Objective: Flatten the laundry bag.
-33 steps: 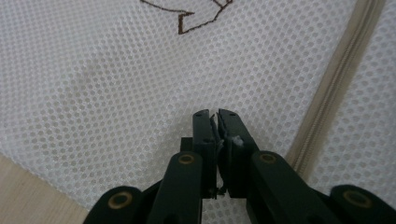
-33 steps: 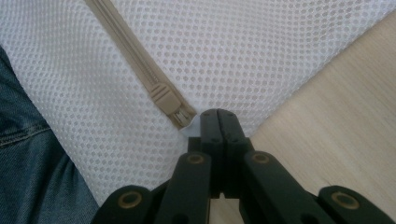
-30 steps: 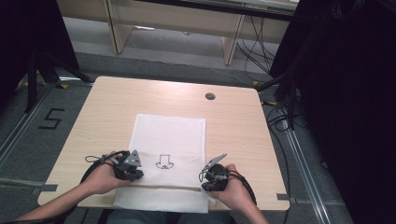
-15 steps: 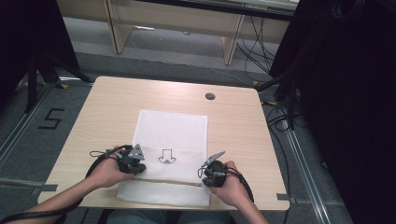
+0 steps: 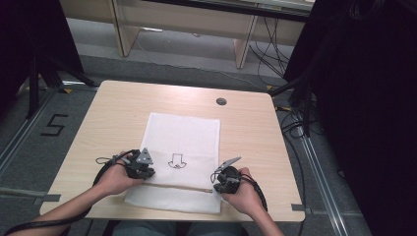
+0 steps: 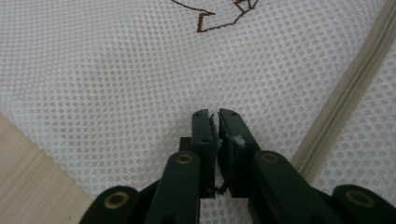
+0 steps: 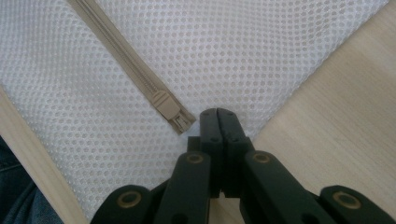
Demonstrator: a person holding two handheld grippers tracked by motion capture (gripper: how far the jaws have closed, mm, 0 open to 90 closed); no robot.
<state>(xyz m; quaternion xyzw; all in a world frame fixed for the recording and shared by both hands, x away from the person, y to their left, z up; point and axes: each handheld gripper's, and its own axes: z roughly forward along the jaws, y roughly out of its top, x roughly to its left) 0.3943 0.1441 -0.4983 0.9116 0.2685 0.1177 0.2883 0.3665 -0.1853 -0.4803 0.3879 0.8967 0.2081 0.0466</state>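
Mesh bag (zipper pull beside right gripper jaws, pressed together).

Both forearms come in from the bottom edge of the high view, angled inward. The left hand wraps its left gripper, grey plate on top, cable looping off behind the wrist. In the left gripper view its jaws sit nearly together, with a thin slit between the tips. The right hand grips the right gripper, tilted up and inward; in the right gripper view those jaws are pressed flush, nothing visible between them.
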